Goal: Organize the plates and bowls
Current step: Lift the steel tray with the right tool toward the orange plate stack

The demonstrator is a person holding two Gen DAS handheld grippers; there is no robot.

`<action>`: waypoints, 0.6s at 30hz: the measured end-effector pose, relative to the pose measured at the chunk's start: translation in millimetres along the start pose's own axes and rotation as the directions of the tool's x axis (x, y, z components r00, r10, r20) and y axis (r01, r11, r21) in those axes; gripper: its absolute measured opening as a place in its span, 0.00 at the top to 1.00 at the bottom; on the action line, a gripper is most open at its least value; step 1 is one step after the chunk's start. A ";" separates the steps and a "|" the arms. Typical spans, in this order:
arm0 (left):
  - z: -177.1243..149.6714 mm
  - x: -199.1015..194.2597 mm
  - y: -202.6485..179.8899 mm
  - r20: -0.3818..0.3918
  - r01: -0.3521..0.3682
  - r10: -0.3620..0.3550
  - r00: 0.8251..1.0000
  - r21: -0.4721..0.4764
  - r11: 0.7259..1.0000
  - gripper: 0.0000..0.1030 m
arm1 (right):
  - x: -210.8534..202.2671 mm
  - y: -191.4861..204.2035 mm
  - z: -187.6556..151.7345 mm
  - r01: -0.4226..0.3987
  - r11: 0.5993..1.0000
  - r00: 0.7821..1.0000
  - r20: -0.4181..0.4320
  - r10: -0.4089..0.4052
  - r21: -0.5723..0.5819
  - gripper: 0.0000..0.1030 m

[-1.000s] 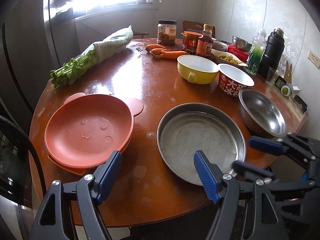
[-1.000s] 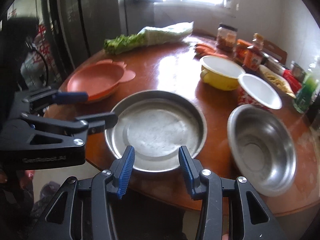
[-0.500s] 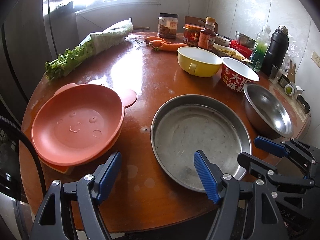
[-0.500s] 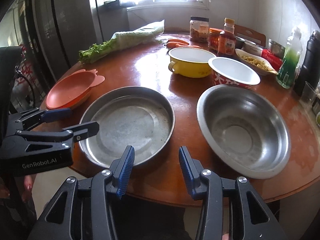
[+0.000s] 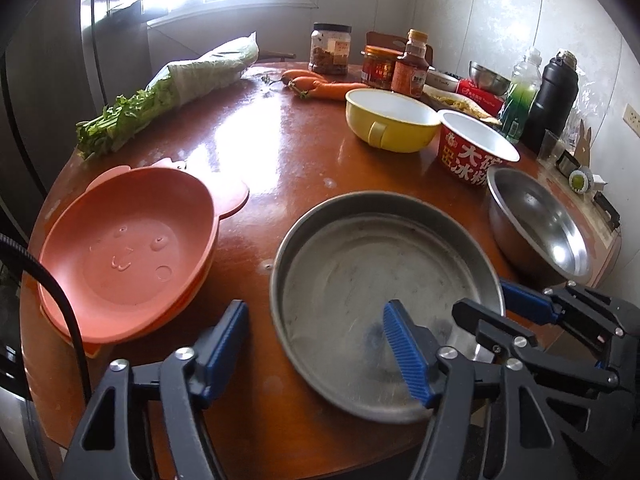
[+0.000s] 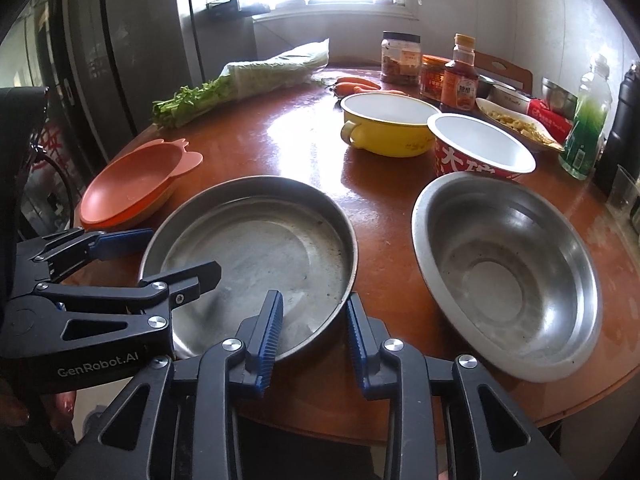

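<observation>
Astride the steel pan's [image 6: 256, 248] rim, both closing grippers

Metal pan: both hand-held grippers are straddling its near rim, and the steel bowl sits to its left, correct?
Not quite. The steel bowl sits to the right of the metal pan, as the right wrist view shows. Both hand-held grippers, left and right, do straddle its near rim, jaws closing.

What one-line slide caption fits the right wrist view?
Both grippers' fingers closing around the near rim of the flat steel pan, steel bowl beside it, on a cluttered round table.
</observation>
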State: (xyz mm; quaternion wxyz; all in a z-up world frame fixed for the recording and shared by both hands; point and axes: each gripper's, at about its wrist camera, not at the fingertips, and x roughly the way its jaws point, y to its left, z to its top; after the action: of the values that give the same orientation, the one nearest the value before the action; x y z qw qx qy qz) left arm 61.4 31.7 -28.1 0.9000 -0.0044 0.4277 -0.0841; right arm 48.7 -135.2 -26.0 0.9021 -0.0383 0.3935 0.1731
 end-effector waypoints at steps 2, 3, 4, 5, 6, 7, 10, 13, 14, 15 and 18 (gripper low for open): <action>-0.9 -0.7 -4.4 0.007 0.005 -0.005 1.000 0.011 1.000 0.48 | -0.4 1.4 -0.2 0.000 1.000 1.000 0.000 0.000 -0.005 0.71; -1.9 -0.4 -6.7 0.011 -0.005 0.005 1.000 0.016 1.000 0.48 | -0.4 2.2 -0.3 0.006 1.000 1.000 0.000 -0.006 -0.007 0.72; -2.2 -0.2 -8.0 0.018 -0.014 0.014 1.000 0.019 1.000 0.48 | -0.6 3.1 -0.6 0.016 1.000 1.000 0.001 -0.016 -0.011 0.72; -2.8 -0.3 -9.0 0.020 -0.019 0.019 1.000 0.021 1.000 0.48 | -0.5 2.6 -0.3 0.017 1.000 1.000 -0.001 -0.017 -0.010 0.72; -3.4 -0.9 -10.0 0.020 -0.016 0.015 1.000 0.024 1.000 0.48 | -0.3 1.4 -0.1 0.017 1.000 1.000 -0.004 -0.017 -0.005 0.72; -3.5 -1.3 -10.7 0.020 -0.013 0.013 1.000 0.024 1.000 0.49 | -0.3 -0.2 0.2 0.022 1.000 1.000 -0.006 -0.022 0.001 0.72; -5.5 -4.3 -11.2 0.022 -0.022 0.022 1.000 0.024 0.999 0.49 | -2.3 -1.8 -0.7 0.016 1.000 1.000 -0.004 -0.016 0.008 0.72; -5.5 -9.1 -9.3 0.032 -0.027 0.027 0.999 0.017 0.999 0.49 | -6.0 0.9 -0.6 0.012 1.000 1.000 0.007 -0.012 0.002 0.72; -5.3 -11.6 -8.6 0.040 -0.028 0.027 0.999 0.016 0.999 0.49 | -7.3 1.6 0.2 0.010 1.000 1.000 0.011 -0.010 0.000 0.72; -5.1 -13.9 -8.3 0.045 -0.028 0.028 0.999 0.017 0.999 0.49 | -8.5 2.0 1.0 0.007 1.000 1.000 0.014 -0.007 0.001 0.72; -4.5 -20.5 -7.0 0.064 -0.034 0.033 0.997 0.017 0.999 0.49 | -12.5 3.8 2.1 0.003 1.000 1.000 0.028 -0.003 -0.001 0.72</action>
State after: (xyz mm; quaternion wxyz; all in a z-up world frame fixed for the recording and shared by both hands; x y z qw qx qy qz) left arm 44.1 28.2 -14.6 0.9144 0.0081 0.3982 -0.0726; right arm 41.0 -134.7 -15.2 0.9077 -0.0367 0.3807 0.1726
